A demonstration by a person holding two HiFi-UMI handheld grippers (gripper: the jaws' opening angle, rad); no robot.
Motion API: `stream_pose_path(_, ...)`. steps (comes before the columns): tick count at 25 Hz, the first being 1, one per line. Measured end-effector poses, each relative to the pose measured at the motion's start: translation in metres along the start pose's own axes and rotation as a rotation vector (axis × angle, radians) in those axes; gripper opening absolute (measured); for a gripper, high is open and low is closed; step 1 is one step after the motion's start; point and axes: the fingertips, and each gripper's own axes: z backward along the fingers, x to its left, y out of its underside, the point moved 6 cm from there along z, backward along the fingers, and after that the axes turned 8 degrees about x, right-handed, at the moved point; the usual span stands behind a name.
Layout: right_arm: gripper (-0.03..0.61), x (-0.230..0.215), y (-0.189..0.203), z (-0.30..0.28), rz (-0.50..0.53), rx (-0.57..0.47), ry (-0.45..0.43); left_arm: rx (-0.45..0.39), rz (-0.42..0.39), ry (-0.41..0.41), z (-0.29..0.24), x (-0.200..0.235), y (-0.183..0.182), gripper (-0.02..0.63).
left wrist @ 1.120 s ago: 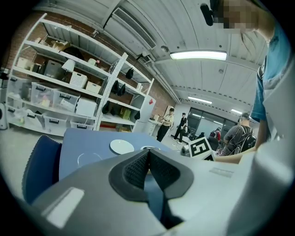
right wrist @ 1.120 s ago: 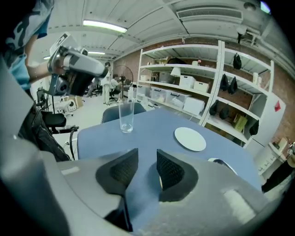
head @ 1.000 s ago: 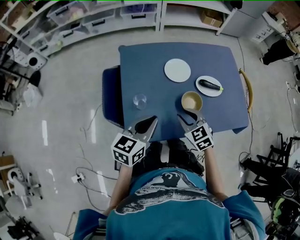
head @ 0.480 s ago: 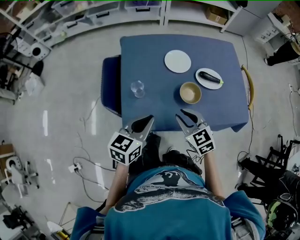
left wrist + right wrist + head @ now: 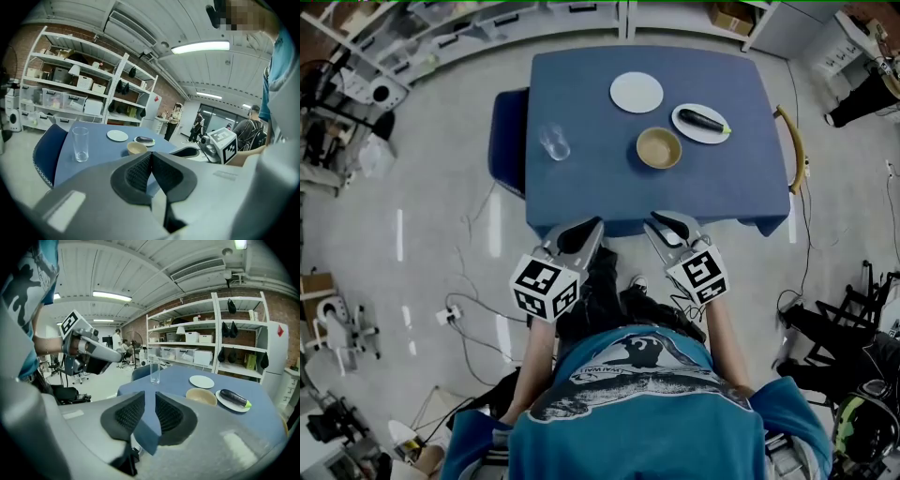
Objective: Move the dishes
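**benchrat:** How far had you got with the dishes at this point? From the head view, nothing looked started. The empty plate (image 5: 637,92), the bowl (image 5: 659,147), the second plate (image 5: 686,126) carrying the eggplant (image 5: 701,118) and the glass (image 5: 553,142) all sat apart from each other on the blue table (image 5: 581,192). You held the left gripper (image 5: 584,232) and the right gripper (image 5: 668,225) back at the near edge, well short of any of them.

**tongs_guy:** Same read here. In your left gripper view the left gripper (image 5: 151,157) had its pads pressed together at the tips and nothing between them. The glass (image 5: 80,144) stood nearest on that side, beside the blue chair (image 5: 49,150). The bowl (image 5: 137,148) and both plates were further along the table.

**benchrat:** And the other one?

**tongs_guy:** Your right gripper view showed the right gripper (image 5: 150,401) cracked open just a sliver. You could see tablecloth through the gap, so it had hold of nothing either. Past the jaws, the bowl (image 5: 201,396) was the closest dish, with the eggplant (image 5: 233,397) on its plate just to the right of it. The empty plate (image 5: 202,381) lay behind, and the glass (image 5: 154,370) stood off to the left.

**benchrat:** So basically zero done. I'd guess every dish was still waiting. You also had to open those jaws a lot wider before reaching for the bowl's rim.
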Motion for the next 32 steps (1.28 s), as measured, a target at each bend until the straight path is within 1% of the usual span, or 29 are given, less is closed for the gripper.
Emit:
stream_pose_path(2, 0.066, 0.004, 0.001, 0.014, -0.015, -0.043, -0.008, 0.004, -0.011, -0.009, 0.002, -0.016, 0.005, 0.014)
stream_pose_path(5, 0.038, 0.009, 0.001, 0.030, -0.022, -0.090, -0.009, -0.005, -0.012, -0.024, 0.007, -0.034, 0.012, 0.014)
stream_pose_path(10, 0.003, 0.018, 0.010, 0.050, -0.043, -0.137, -0.016, -0.014, -0.008, -0.036, 0.013, -0.064, 0.023, 0.012)
stream_pose_path(14, 0.002, 0.026, 0.017, 0.063, -0.078, -0.166, -0.037, -0.009, -0.014, -0.026, 0.016, -0.087, 0.033, 0.014)
stream_pose_path(17, 0.002, 0.032, 0.021, 0.072, -0.083, -0.176, -0.051, -0.006, -0.023, -0.013, 0.017, -0.102, 0.040, 0.012)
stream_pose_path(20, 0.002, 0.035, 0.023, 0.080, -0.066, -0.174, -0.052, -0.012, -0.035, -0.002, 0.017, -0.114, 0.042, 0.014)
stream_pose_path(25, 0.002, 0.039, 0.025, 0.089, -0.066, -0.184, -0.074, -0.016, -0.048, -0.001, 0.017, -0.124, 0.045, 0.014)
stream_pose_path(32, 0.002, 0.043, 0.030, 0.098, -0.048, -0.184, -0.076, -0.016, -0.068, 0.007, 0.015, -0.138, 0.049, 0.014)
